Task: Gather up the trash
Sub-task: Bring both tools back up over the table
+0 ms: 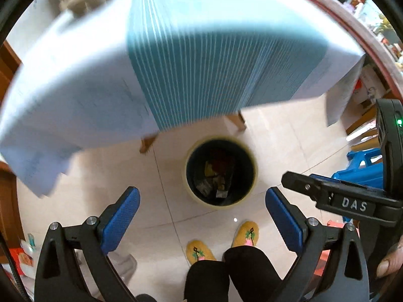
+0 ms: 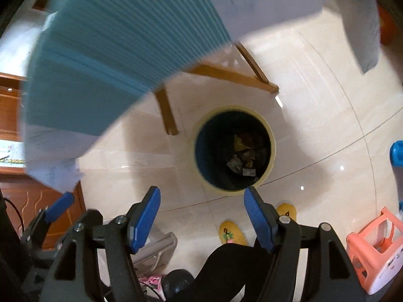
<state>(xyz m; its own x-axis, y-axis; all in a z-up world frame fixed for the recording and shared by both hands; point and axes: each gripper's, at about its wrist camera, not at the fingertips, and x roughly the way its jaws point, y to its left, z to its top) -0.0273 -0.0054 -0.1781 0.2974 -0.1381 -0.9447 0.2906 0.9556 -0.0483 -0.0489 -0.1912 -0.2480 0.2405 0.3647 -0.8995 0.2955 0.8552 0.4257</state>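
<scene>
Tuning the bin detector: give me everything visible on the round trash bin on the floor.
The round trash bin with a pale yellow rim and dark blue inside stands upright on the glossy beige tiled floor, open, no lid in view. It looks like plastic. Crumpled wrappers and scraps, yellow, red and silvery, lie at its bottom. It sits just beyond the wooden table legs, ahead of both pairs of open fingers; nothing touches it but the floor.

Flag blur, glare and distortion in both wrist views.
Left wrist: tablecloth smeared by motion blur, trash bin soft, left gripper sharp and open, small glare spot on the floor. Right wrist: tablecloth streaked, bin slightly blurred, right gripper crisp and open, floor tile lines bowed by fisheye, dark vignette at the corners.
</scene>
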